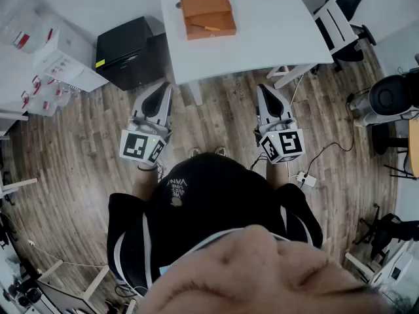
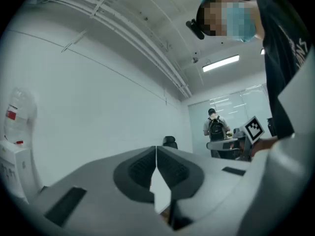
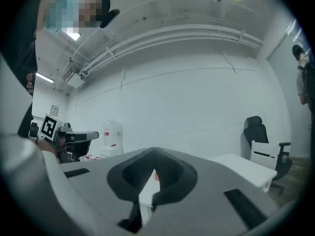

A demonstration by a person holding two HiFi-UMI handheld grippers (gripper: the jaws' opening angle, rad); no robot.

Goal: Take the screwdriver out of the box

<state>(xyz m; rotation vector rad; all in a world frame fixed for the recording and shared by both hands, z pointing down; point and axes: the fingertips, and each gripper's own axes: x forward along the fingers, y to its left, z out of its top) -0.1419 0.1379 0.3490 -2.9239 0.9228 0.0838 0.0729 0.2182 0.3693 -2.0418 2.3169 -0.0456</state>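
A: Nothing lifted yet. Spotting the screwdriver (image 1: 211, 27) lying inside the open wooden box (image 1: 208, 15), up on the white table (image 1: 275, 25).

B: And well apart from the left gripper (image 1: 165, 89) and the right gripper (image 1: 262, 89). Both pinched fully closed, clutching nothing, held level short of the table edge.

A: So, by the look of it, all left to do: reaching in, opening up, gripping, lifting out.

B: Only catching box and tool from the head view. Seeing just closed jaws against a pale wall (image 2: 98, 112) from the gripper views, plus a water dispenser (image 3: 112, 136) off the right one.
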